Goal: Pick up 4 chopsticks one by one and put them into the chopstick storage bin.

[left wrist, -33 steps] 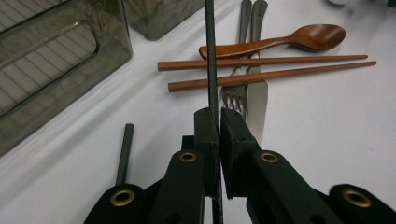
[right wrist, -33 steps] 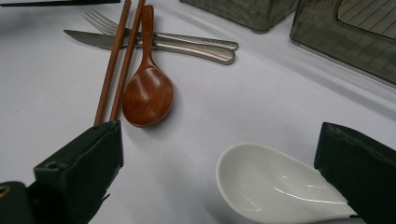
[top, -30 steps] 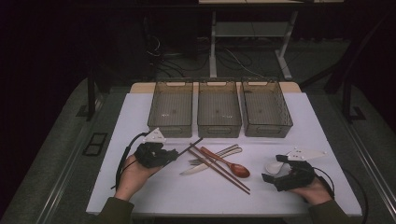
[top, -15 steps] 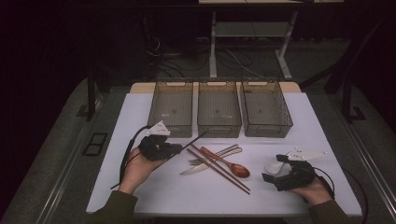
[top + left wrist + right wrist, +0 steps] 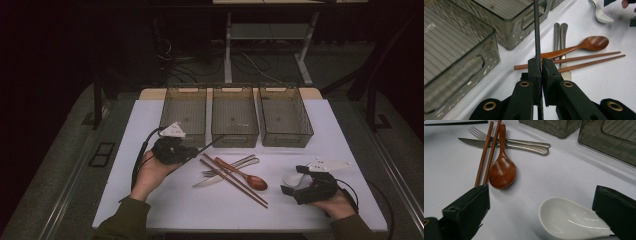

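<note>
no writing is legible on the fork point(image 5: 506, 140) or knife point(image 5: 499, 145).

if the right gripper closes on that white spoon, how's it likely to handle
Probably slippery: the white spoon looks glossy, with bright highlights on its bowl. Its rounded underside may let it rock or skid on the smooth table if pushed. It looks like ceramic, so likely stiff and chippable. The right gripper stands open with a jaw either side of it.

Three bins point(image 5: 234, 116), wooden spoon point(image 5: 242, 174), fork point(image 5: 227, 167).
</note>
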Tool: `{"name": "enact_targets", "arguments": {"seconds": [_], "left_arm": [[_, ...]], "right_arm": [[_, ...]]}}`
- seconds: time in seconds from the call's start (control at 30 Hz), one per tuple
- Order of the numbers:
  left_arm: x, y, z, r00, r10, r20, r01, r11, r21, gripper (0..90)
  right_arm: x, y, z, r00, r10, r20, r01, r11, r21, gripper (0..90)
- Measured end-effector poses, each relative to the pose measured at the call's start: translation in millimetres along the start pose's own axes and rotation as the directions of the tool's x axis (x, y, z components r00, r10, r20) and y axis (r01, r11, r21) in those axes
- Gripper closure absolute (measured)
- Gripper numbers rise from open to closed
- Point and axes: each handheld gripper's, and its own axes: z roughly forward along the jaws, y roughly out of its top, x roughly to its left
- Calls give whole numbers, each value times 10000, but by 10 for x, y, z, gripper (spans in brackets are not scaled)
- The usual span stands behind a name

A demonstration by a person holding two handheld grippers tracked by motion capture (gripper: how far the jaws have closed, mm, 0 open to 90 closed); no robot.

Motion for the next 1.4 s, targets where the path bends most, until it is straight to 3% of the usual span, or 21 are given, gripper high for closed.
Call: {"name": "enact_targets", "arguments": {"seconds": [0.33, 0.67, 0.93, 1.03, 1.4], "left_arm": [[89, 217, 55, 9998, 192, -5, -192, 9995, -254, 853], [250, 400, 75, 9999, 83, -115, -87, 9996, -287, 853], [353, 555, 140, 9994, 28, -353, -38, 9996, -276, 853], [414, 620, 141, 9987, 185, -482, -194, 9997, -170, 853], [666, 786, 224, 9935, -191, -1123, 179, 9998, -113, 853]], "right_arm": [[0, -1, -23, 9998, 176, 15, -176, 9998, -93, 13], [-22, 0, -20, 9998, 207, 47, -206, 9997, -150, 13], [-21, -5, -19, 9998, 171, 30, -170, 9997, -151, 13], [-20, -5, -19, 9998, 175, 29, -175, 9997, -148, 13], [-17, -6, -25, 9998, 194, -5, -194, 9997, -150, 13]]}}
